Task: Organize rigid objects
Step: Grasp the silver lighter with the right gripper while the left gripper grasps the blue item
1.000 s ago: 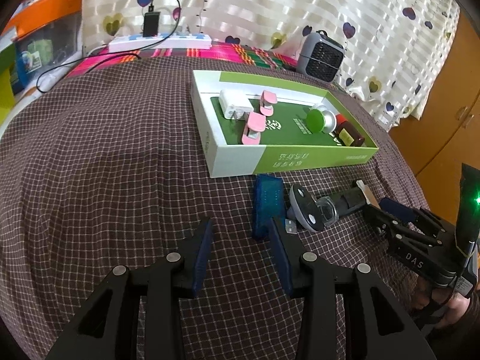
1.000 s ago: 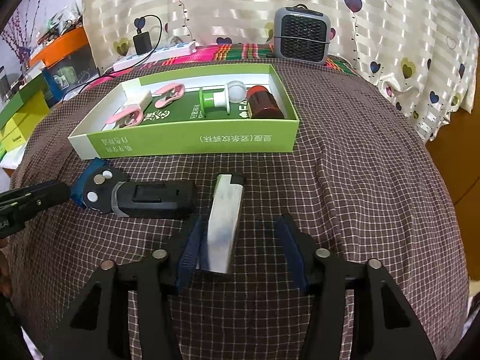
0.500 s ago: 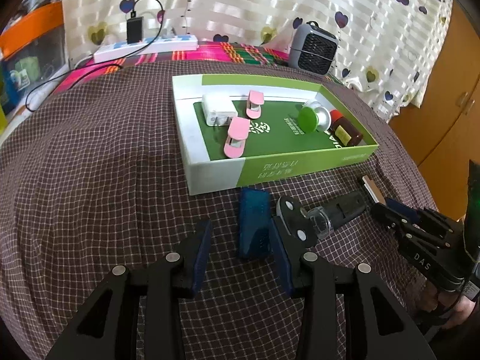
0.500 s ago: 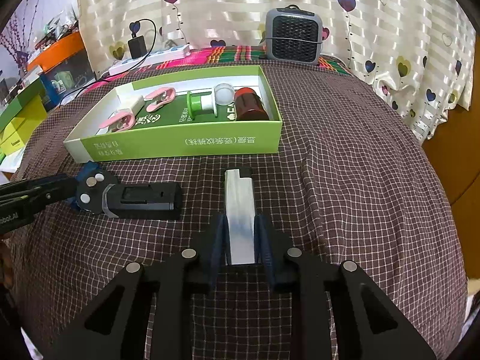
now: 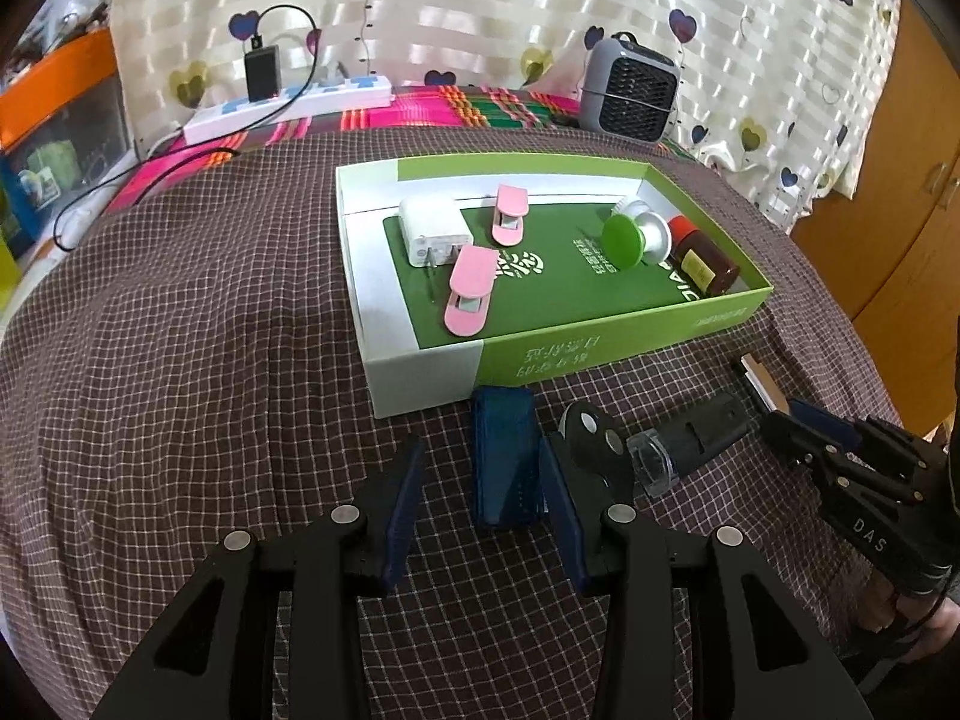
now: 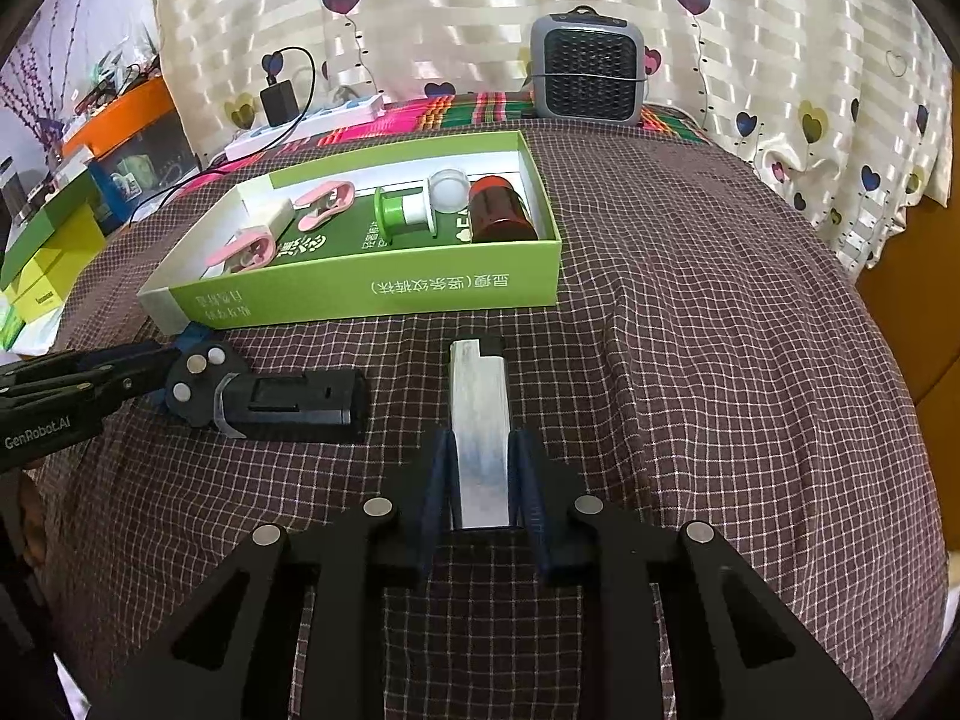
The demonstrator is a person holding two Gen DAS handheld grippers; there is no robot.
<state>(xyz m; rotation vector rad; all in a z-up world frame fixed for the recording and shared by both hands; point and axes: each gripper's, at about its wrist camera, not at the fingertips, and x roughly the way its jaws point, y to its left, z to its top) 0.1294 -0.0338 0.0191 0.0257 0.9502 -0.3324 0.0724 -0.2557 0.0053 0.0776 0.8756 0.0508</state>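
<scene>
Jaws of my right gripper [image 6: 480, 480] clamp the silver lighter [image 6: 478, 414] lying on the checked cloth [image 6: 720, 360]; my left gripper [image 5: 480, 480] stands open around the blue case [image 5: 503, 456], just before the green box [image 5: 540, 360].

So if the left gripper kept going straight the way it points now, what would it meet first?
Most likely the blue case, lying between the open jaws of the left gripper, hard against the right one. Beyond it stands the green box; depth is uncertain.

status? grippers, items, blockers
Right gripper shut on silver lighter. Left gripper open, blue block between pads, not gripped. Black holder loose beside it. Green box ahead, nothing blocking.
</scene>
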